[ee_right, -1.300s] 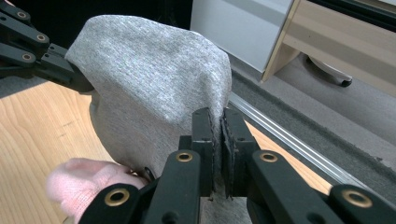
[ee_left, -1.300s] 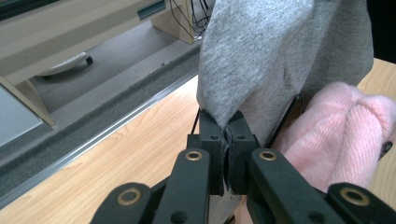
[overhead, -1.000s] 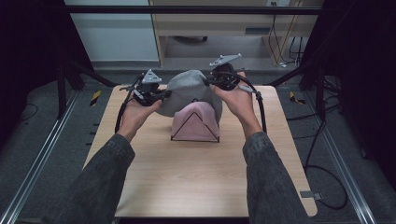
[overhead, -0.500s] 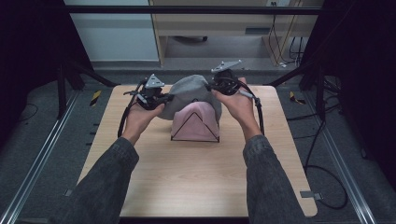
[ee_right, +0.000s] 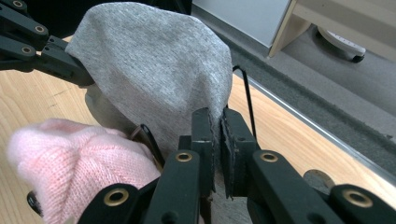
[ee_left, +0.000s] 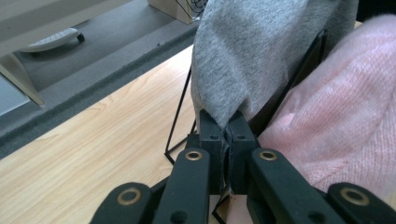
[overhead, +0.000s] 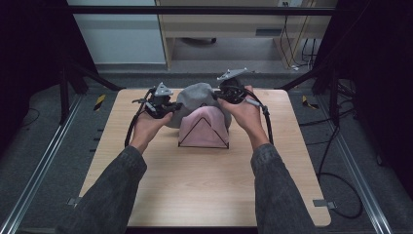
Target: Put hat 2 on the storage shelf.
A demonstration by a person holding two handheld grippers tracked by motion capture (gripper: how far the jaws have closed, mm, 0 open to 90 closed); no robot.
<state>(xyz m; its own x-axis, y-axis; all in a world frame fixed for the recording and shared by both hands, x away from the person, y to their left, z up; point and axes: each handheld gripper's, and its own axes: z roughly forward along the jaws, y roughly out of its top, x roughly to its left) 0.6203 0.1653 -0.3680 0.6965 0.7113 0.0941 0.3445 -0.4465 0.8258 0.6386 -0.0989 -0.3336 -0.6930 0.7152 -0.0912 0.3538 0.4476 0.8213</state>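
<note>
grey beanie (overhead: 194,97) hangs rounded, its edge pinched by both hand-held grippers (ee_left: 227,133) (ee_right: 215,128).

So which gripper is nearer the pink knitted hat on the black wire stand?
Left, narrowly. The left gripper sits beside the pink knitted hat's upper left edge; the right gripper is behind and above it. Both clamp the grey fabric hat.

Dark grey denim sleeves (overhead: 113,195), black gripper (ee_left: 228,140) with brass rivets, trailing black cables (overhead: 267,122)
</note>
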